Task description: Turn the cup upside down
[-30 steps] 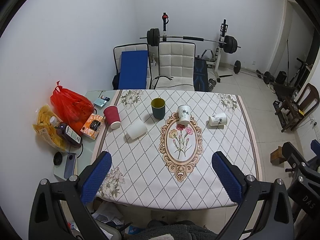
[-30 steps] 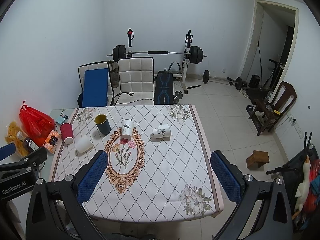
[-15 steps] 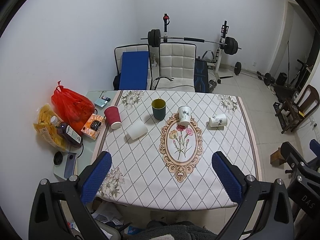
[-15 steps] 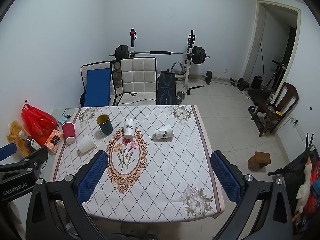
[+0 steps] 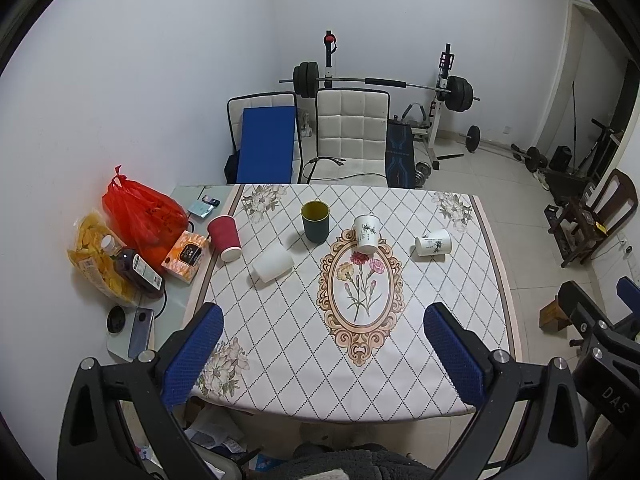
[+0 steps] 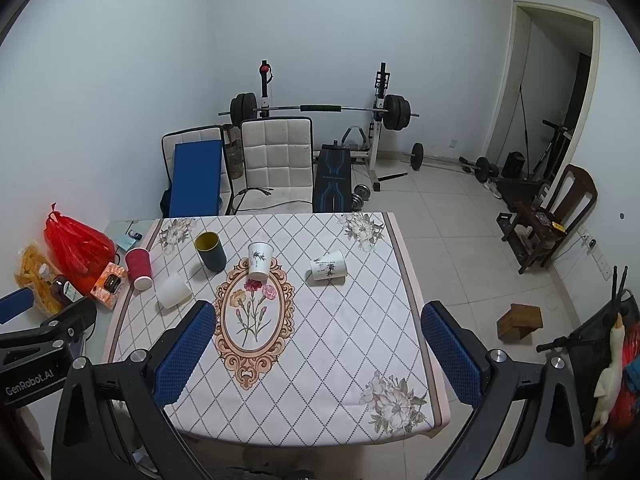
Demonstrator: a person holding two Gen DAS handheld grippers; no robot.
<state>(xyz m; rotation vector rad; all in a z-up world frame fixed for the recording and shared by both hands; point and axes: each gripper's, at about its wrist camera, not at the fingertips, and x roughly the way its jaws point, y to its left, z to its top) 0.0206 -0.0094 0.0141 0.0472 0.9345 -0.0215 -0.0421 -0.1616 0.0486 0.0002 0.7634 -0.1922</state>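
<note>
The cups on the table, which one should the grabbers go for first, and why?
Probably the left gripper should ease forward toward the dark green cup. It seems to be the only cup standing mouth up; the red cup and the printed white cup look already flipped, and two others lie on their sides. Both grippers are open, holding nothing, well short of the cups.

Five cups are sitting on the desk (image 5: 360,380) in a loose row: one upside down (image 5: 225,237) at the left edge, one lying down (image 5: 272,266) beside it, an upright one (image 5: 315,222) behind, another (image 5: 367,233) standing right of that, and one on its side (image 5: 433,242) farthest right.
</note>
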